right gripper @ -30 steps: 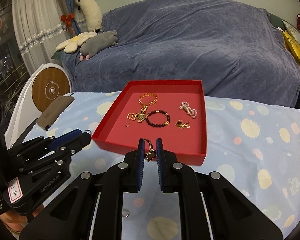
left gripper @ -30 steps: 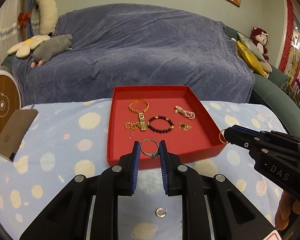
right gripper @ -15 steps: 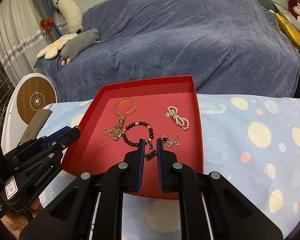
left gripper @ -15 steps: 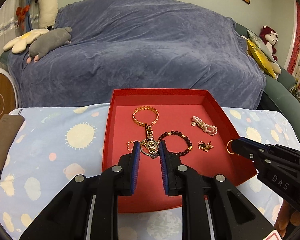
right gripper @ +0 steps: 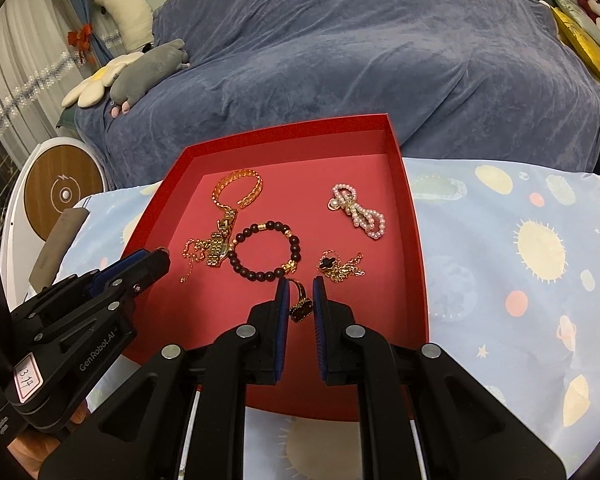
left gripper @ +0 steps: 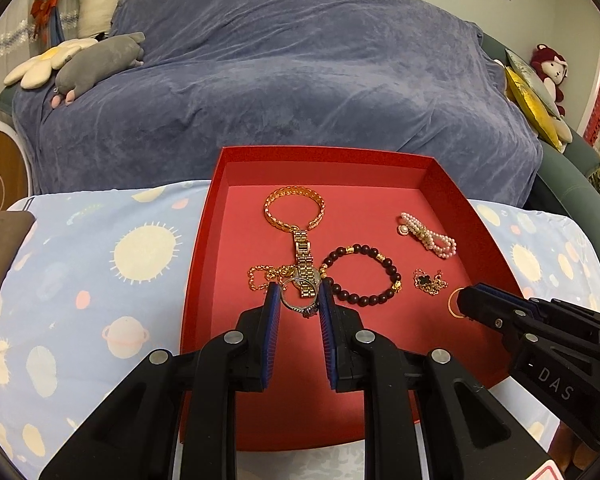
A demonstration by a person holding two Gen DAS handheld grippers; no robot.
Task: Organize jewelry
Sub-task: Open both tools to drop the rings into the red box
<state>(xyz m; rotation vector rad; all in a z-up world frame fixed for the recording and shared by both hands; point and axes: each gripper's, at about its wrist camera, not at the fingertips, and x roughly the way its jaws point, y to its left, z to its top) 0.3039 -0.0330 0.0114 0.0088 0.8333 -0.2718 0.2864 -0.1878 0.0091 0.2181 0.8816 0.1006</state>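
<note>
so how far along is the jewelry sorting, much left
Mostly done: the red tray already holds a gold bangle, beaded bracelet, pearl piece and small gold chains. In hand: the left gripper grips a silver ring and the right gripper a gold ring with a dark stone, both over the tray. Left: release both rings.

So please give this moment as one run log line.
left claw: shut on silver ring | right claw: shut on gold ring | both above red tray | rings unreleased

L gripper (left gripper: 299,300) angled down, fingers clamped, R gripper (right gripper: 301,300) same, side by side
</note>
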